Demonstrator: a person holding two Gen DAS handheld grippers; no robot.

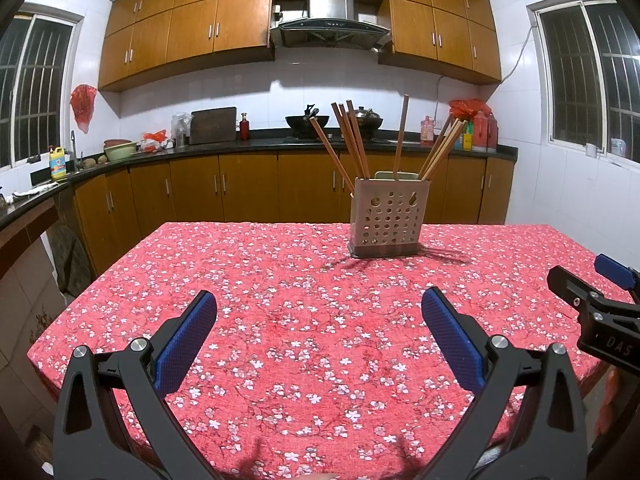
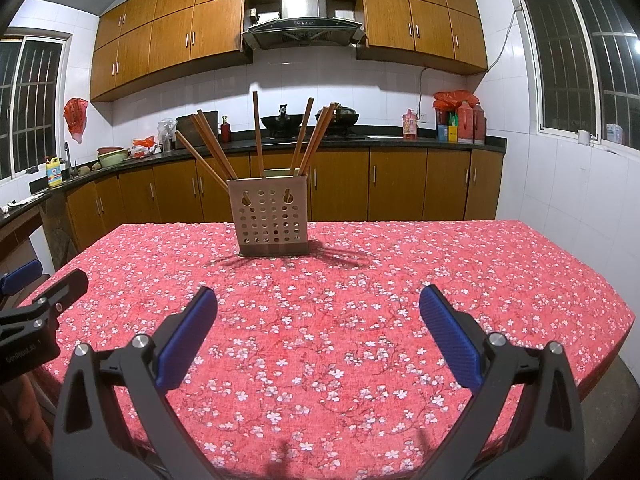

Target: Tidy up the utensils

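Left wrist view: the left gripper (image 1: 319, 306) is wide apart and holds nothing. The right gripper (image 2: 318, 306) is wide apart and bare too. Both hang low over the near end of the table (image 1: 120, 300). The holder (image 1: 389, 216) stands far ahead, a bit right of the left gripper. The chopsticks (image 1: 352, 140) stand up in it, fanned out. Neither gripper looks clearly nearer.
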